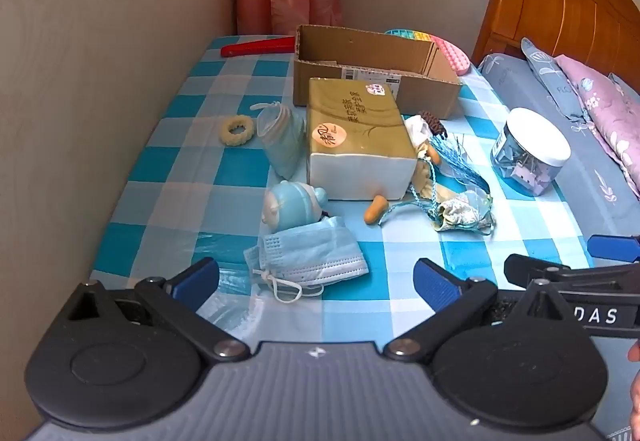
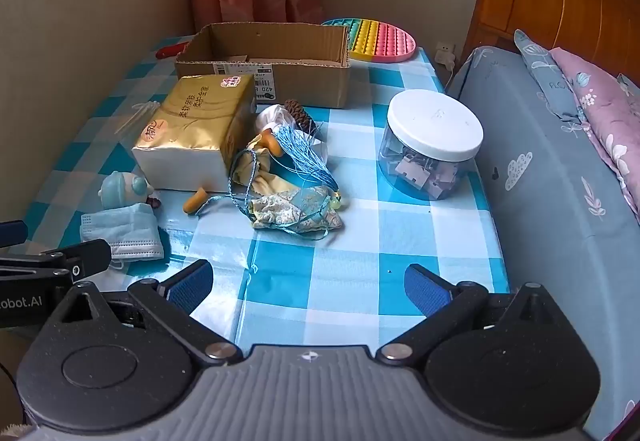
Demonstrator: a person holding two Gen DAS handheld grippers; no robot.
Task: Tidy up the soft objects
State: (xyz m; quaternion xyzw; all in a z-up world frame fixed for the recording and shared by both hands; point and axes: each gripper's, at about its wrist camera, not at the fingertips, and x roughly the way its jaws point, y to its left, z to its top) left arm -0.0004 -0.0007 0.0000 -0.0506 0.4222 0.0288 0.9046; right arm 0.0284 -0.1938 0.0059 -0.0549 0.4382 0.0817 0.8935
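On the blue checked table lie soft things: a blue face mask [image 1: 310, 255] [image 2: 120, 231], a pale blue plush toy [image 1: 290, 207] [image 2: 120, 189], a rolled blue mask [image 1: 282, 139], a cream scrunchie [image 1: 237, 129], a gold tissue pack [image 1: 356, 137] [image 2: 192, 133], a floral pouch with blue cord [image 1: 460, 215] [image 2: 296, 211] and a small doll [image 2: 272, 137]. An open cardboard box [image 1: 372, 69] [image 2: 268, 61] stands behind. My left gripper [image 1: 316, 281] is open just before the face mask. My right gripper [image 2: 308, 285] is open and empty over bare cloth.
A clear jar of binder clips with a white lid [image 1: 530, 151] [image 2: 430, 145] stands at the right. A rainbow pop-it mat [image 2: 380, 39] and a red object [image 1: 258, 46] lie at the back. A wall runs on the left; a bed [image 2: 560, 181] adjoins on the right.
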